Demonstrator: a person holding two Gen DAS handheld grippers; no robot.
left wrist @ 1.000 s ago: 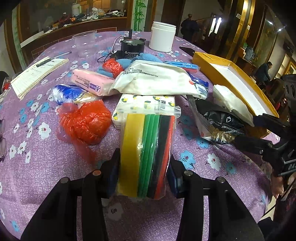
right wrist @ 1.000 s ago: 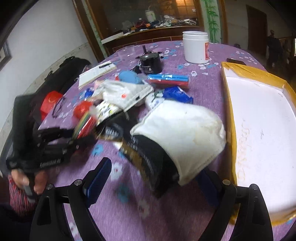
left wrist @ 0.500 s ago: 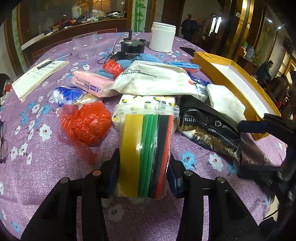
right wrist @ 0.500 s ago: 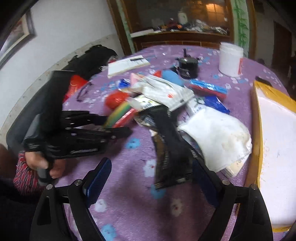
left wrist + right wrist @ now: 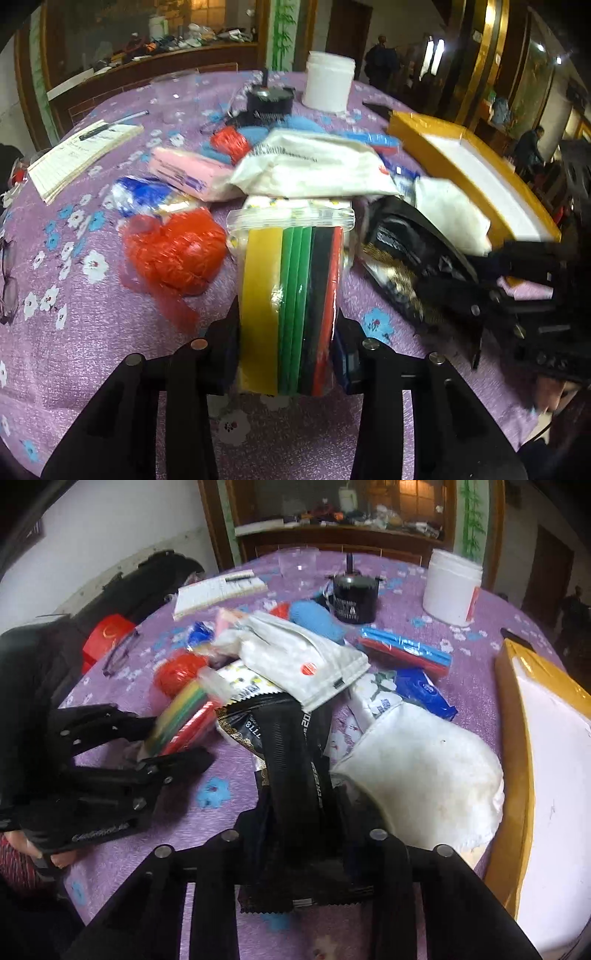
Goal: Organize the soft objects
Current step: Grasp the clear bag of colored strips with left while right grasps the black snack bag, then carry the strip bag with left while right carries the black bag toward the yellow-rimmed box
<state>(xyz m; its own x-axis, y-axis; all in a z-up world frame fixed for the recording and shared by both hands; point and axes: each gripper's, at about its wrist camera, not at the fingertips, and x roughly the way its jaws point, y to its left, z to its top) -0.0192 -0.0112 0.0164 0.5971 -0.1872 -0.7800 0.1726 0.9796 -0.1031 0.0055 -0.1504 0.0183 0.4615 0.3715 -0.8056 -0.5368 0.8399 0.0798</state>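
Gripping striped pack (image 5: pixel 290 306) — left gripper (image 5: pixel 286 354), right gripper (image 5: pixel 301 834) just closed on black packet (image 5: pixel 291 775)

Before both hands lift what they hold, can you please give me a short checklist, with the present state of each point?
1. Left gripper pinches the clear bag of coloured bands from both sides: ok.
2. Right gripper has just been closing, now on the black packet: ok.
3. Black packet free of neighbours: not ok; the white pouch overlaps its far end.
4. White cloth bundle clear of the right gripper: cannot tell, it sits very close.
5. Yellow box has free space inside: ok.
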